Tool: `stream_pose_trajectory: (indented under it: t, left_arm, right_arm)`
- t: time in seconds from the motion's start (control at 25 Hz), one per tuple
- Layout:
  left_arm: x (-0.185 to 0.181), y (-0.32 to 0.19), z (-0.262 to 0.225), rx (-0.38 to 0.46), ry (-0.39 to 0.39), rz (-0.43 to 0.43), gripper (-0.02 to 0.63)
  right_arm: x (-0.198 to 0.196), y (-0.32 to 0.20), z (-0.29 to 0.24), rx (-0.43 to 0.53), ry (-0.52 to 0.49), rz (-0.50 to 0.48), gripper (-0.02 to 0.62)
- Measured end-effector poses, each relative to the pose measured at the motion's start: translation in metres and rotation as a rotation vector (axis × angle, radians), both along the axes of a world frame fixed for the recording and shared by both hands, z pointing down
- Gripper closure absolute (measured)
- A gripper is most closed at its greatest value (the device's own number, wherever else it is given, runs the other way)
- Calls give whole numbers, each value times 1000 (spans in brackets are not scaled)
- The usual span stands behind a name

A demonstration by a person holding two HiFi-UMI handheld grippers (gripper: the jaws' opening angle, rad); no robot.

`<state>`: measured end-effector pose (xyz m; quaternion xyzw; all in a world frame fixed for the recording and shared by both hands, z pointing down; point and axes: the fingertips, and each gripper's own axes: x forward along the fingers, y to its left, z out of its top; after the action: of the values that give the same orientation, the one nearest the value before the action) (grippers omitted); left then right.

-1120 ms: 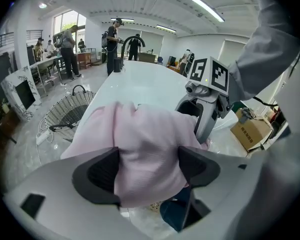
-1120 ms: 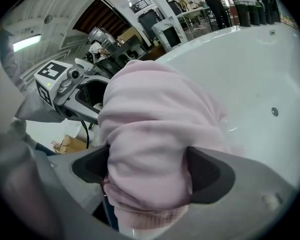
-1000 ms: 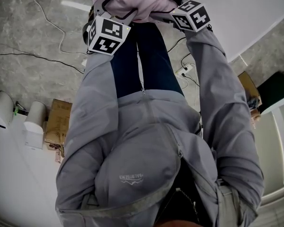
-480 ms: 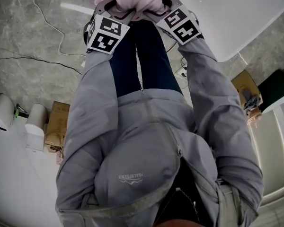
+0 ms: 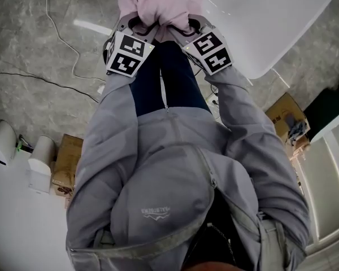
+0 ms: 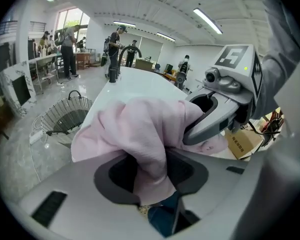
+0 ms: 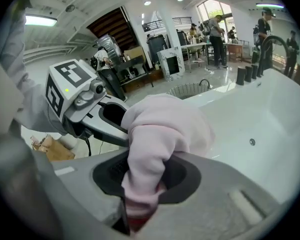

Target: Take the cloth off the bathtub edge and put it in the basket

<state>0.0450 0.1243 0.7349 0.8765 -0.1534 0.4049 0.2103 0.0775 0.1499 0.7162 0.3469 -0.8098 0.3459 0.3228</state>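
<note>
A pale pink cloth [image 5: 157, 4] is bunched up over the near edge of the white bathtub [image 5: 271, 21]. My left gripper [image 5: 138, 25] and right gripper [image 5: 183, 25] grip it side by side, and the folds hide their fingertips. In the left gripper view the cloth [image 6: 140, 134] is pinched between my left gripper's [image 6: 150, 176] jaws. In the right gripper view the cloth [image 7: 160, 129] is squeezed in my right gripper [image 7: 142, 184]. Both pairs of jaws have just been closing on the cloth. A wire basket [image 6: 65, 116] stands on the floor beside the tub.
Cables [image 5: 56, 33] trail over the grey marble floor. Cardboard boxes [image 5: 68, 151] and two white cylinders [image 5: 39, 151] lie at the left, another box [image 5: 285, 114] at the right. A black faucet [image 6: 112, 66] stands on the tub's far rim. People stand at tables in the background.
Both grippers have closed into the pink cloth and lifted it into a tighter bunch. Their marker cubes have drawn closer together, the right one moving more. More of the bathtub shows.
</note>
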Motion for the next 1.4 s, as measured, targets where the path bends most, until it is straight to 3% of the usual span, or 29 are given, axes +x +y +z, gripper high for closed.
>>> stream_pose_trajectory:
  t: [0.56, 1.4]
  left_arm:
    - [-15, -18, -163, 232, 81, -48, 460]
    - [-38, -28, -355, 570, 197, -226, 465]
  right_arm:
    - [-17, -15, -162, 192, 20, -71, 483]
    - [-37, -25, -350, 534, 2, -213, 485]
